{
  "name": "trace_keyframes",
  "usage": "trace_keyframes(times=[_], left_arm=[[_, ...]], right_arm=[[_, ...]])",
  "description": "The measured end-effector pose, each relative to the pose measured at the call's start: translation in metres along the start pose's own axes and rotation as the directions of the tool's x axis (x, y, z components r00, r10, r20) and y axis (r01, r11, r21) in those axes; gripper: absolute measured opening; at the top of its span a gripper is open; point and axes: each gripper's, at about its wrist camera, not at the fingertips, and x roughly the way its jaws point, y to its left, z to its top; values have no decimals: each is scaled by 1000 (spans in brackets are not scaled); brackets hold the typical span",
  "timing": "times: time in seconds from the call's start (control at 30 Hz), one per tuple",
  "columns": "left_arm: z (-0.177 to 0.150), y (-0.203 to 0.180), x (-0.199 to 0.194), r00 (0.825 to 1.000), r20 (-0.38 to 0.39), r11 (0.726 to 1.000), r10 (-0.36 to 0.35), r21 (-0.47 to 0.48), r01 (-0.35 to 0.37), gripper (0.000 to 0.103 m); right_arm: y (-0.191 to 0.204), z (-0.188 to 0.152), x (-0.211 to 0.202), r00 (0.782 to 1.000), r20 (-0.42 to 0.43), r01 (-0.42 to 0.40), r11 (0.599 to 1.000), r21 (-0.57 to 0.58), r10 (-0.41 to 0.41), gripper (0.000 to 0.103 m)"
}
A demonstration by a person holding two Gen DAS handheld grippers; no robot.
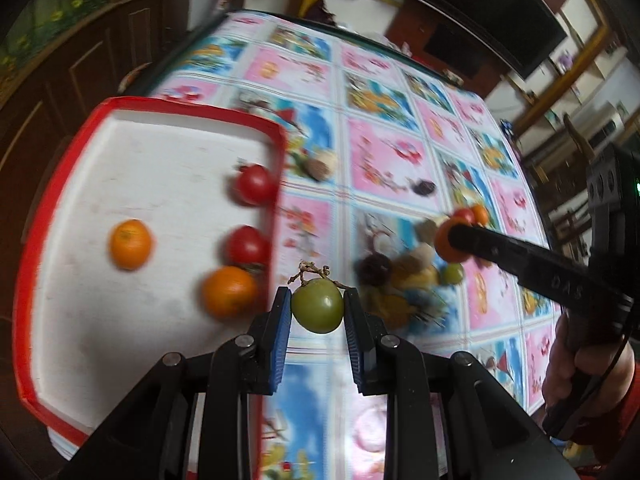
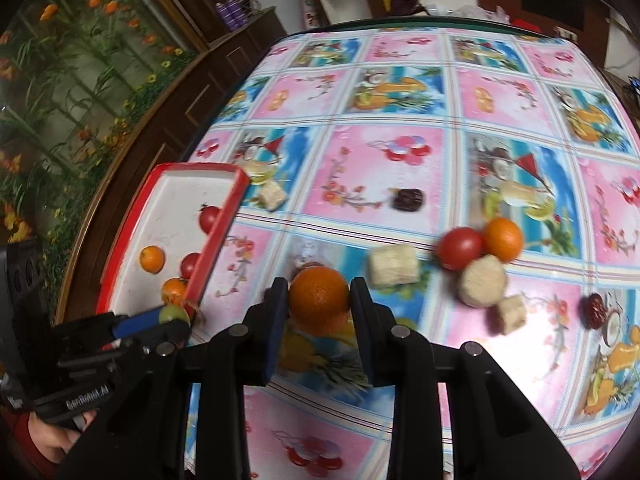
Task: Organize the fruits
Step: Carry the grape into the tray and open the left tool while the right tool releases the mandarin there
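While the left tool (image 1: 317, 307) grips a green grape (image 1: 318, 306) beside the tray (image 1: 192, 106), the right tool (image 2: 319, 300) clamps an orange (image 2: 319, 298).

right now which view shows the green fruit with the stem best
The left wrist view: the green fruit sits sharp and close between the left tongs, stem visible. The right wrist view shows it only small and partly hidden beside the red tray.

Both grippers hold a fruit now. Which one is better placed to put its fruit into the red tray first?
Probably the left. The left gripper holds the green grape right beside the red tray edge. The right gripper holds an orange farther out over the tablecloth.
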Motion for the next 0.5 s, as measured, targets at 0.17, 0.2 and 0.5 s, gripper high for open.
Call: trace_keyframes(times=[0.17,0.2,0.5], left_arm=[[6,29,-12,999,35,997,35,-64,-33,25],[7,35,-14,998,40,996,42,-76,-39,25],[20,94,-26,991,71,976,117,-191,-101,25]], right_arm=[[26,7,8,999,-13,-35,998,-54,34,34],[32,9,11,999,-17,-42,997,-68,41,34],[88,21,38,993,-64,-105,977,-185,95,34]])
